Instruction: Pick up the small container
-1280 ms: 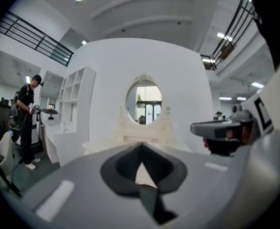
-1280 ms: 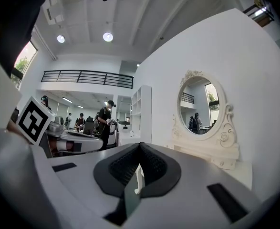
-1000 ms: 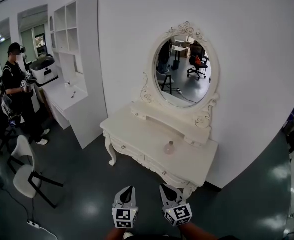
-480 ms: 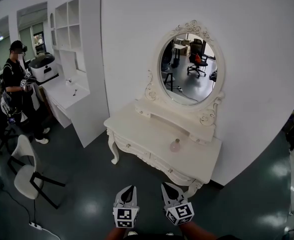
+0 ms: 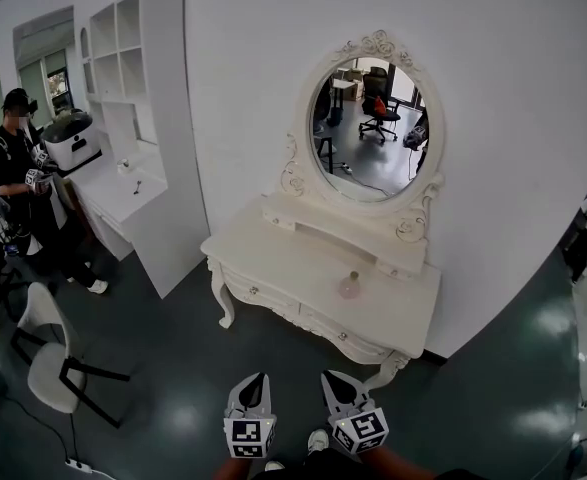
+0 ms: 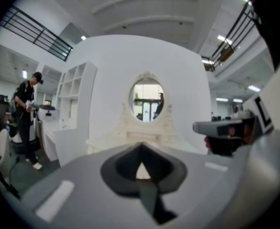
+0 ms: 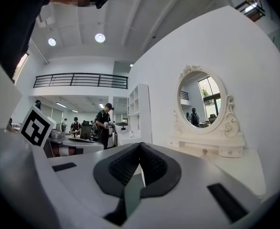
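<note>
Small pinkish rounded container [image 5: 349, 286], white dressing table [image 5: 273, 258]

Matt white dressing table [image 5: 273, 253], glossy dark floor [image 5: 173, 368], translucent small container [image 5: 349, 286].

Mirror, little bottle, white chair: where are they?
mirror [image 5: 368, 128], head view, middle of the glass.
bottle [image 5: 350, 285], head view, its round body.
chair [image 5: 36, 315], head view, its backrest.
</note>
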